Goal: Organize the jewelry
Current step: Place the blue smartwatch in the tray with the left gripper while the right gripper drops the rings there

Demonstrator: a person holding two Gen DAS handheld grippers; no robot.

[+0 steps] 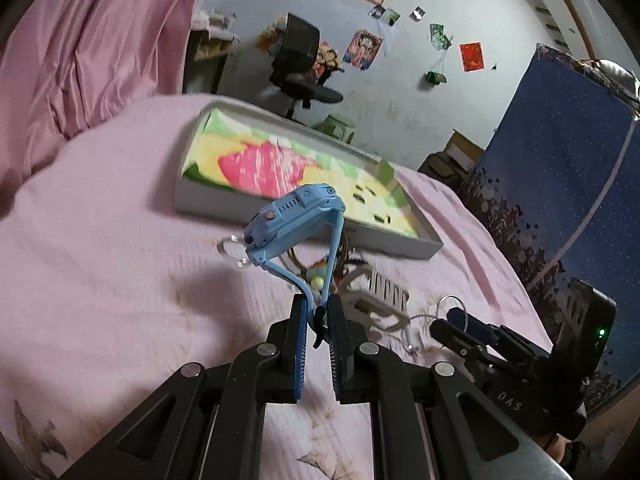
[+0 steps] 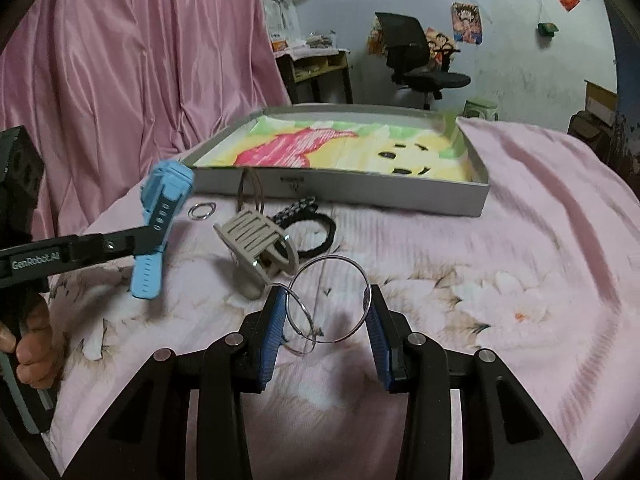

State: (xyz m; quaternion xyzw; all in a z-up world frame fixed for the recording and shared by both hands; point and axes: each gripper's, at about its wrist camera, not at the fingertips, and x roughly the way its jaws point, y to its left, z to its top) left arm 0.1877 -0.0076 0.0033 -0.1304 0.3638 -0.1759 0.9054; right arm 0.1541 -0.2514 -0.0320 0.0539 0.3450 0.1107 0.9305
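Note:
My left gripper [image 1: 318, 312] is shut on the strap of a blue watch [image 1: 294, 220] and holds it above the pink bedspread, short of the grey tray; the watch also shows in the right wrist view [image 2: 160, 216]. My right gripper [image 2: 326, 300] is closed on a pair of thin silver hoop bangles [image 2: 330, 300], which span the gap between its fingers. On the bed lie a beige hair claw [image 2: 258, 248], a black braided bracelet [image 2: 316, 226], two small silver rings [image 2: 202, 211] and upright bangles [image 2: 252, 192].
A shallow grey tray [image 2: 360, 194] lined with a pink, yellow and green cloth sits on the bed beyond the jewelry. Pink curtains hang at the left. A blue starry panel [image 1: 560, 152] stands at the right. An office chair [image 2: 416, 60] stands by the far wall.

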